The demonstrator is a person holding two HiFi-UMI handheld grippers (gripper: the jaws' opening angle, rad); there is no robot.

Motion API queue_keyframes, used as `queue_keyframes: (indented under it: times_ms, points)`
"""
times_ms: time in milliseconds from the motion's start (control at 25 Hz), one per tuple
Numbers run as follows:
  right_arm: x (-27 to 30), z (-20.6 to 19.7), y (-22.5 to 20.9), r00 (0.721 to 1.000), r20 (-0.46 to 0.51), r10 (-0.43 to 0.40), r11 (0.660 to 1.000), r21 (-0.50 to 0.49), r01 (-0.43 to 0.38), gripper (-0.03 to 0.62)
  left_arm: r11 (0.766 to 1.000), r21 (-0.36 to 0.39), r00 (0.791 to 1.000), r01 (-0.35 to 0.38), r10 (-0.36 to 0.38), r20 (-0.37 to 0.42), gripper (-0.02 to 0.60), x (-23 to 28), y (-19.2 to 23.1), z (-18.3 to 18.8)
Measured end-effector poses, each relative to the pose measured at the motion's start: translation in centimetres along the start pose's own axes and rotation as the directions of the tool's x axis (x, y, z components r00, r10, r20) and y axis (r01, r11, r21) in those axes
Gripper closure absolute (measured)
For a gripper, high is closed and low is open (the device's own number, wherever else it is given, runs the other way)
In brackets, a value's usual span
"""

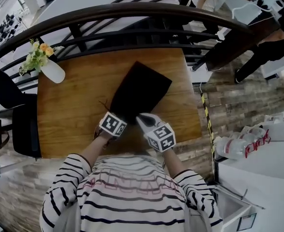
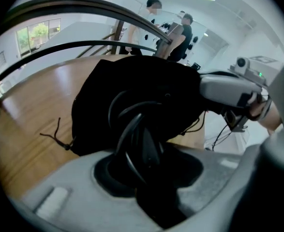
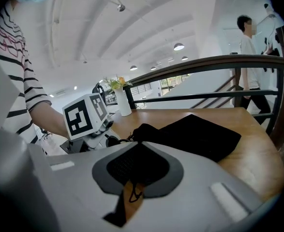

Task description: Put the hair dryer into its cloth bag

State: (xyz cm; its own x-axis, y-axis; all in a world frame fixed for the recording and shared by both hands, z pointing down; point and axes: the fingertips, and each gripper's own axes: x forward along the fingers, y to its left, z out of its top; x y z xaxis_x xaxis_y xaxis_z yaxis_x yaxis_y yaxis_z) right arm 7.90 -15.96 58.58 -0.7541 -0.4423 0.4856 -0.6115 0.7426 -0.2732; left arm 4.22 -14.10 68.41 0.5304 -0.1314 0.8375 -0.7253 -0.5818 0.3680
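Observation:
The black cloth bag (image 1: 141,92) lies flat on the wooden table (image 1: 69,110), its mouth toward me. My left gripper (image 1: 117,114) is at the mouth's left side. In the left gripper view this gripper (image 2: 149,172) is shut on coiled loops of the hair dryer's black cord (image 2: 137,139), right against the bag (image 2: 132,86). The dryer's body is hidden. My right gripper (image 1: 141,119) is at the mouth's right side. In the right gripper view its jaws (image 3: 132,182) are shut on the bag's black edge, with the rest of the bag (image 3: 200,134) beyond.
A thin drawstring (image 2: 57,137) trails from the bag onto the wood. A white vase with flowers (image 1: 52,69) stands at the table's far left corner. A dark curved railing (image 1: 132,13) runs behind the table, and a black chair (image 1: 21,124) is at its left.

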Motion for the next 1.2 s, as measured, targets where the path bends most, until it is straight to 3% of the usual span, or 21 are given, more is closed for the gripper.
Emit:
queue_keyframes:
  times_ms: [880,1200]
  points:
    - [-1.7,-0.4,0.5,0.981,-0.017,0.196,0.98,-0.018,-0.196,0.58,0.989,-0.135,0.985,-0.068,0.088,0.148,0.428,2.5,1.9,7.9]
    - [-1.4,-0.6,-0.9,0.982,-0.022,0.188,0.982,-0.028,-0.189,0.58,0.987,-0.136,0.985,-0.085,0.104,0.137,0.425,3.6,3.0,9.8]
